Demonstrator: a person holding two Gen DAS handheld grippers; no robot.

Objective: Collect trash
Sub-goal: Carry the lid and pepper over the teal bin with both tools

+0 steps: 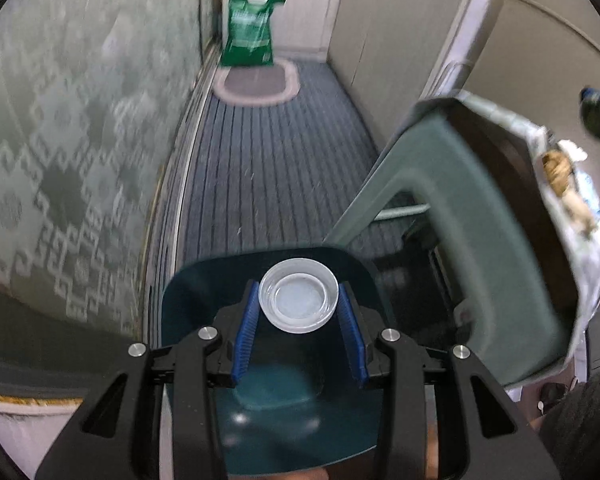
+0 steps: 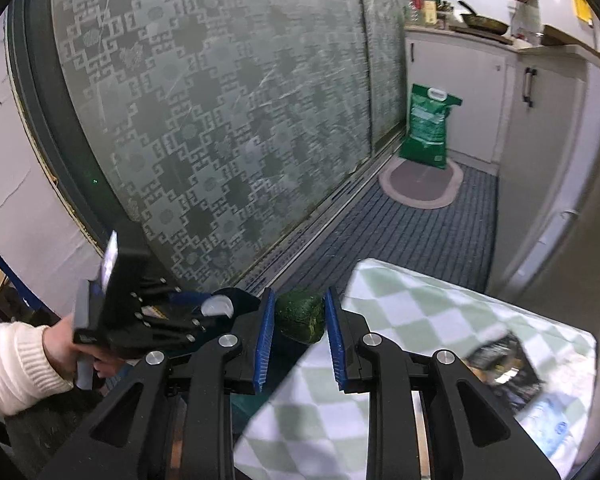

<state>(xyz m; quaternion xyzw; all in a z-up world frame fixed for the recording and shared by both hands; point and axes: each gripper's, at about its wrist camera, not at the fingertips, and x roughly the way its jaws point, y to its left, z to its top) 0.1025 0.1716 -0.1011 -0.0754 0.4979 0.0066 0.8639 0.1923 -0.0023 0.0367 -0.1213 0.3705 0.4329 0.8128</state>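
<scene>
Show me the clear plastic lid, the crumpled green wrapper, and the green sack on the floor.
clear plastic lid (image 1: 298, 300), left wrist view, its centre.
crumpled green wrapper (image 2: 301, 316), right wrist view, its middle.
green sack (image 2: 428, 128), right wrist view, its front.

Green sack (image 2: 428, 126) on oval mat (image 2: 420, 184) by cupboard (image 2: 460, 92); patterned glass door (image 2: 220, 120) on left.

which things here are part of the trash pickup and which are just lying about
Job in hand:
- clear plastic lid, held in the left gripper
- crumpled green wrapper, held in the right gripper
- teal bin under the lid
- scraps on the table

Lying about:
- green sack
- oval mat
- frying pan
</scene>
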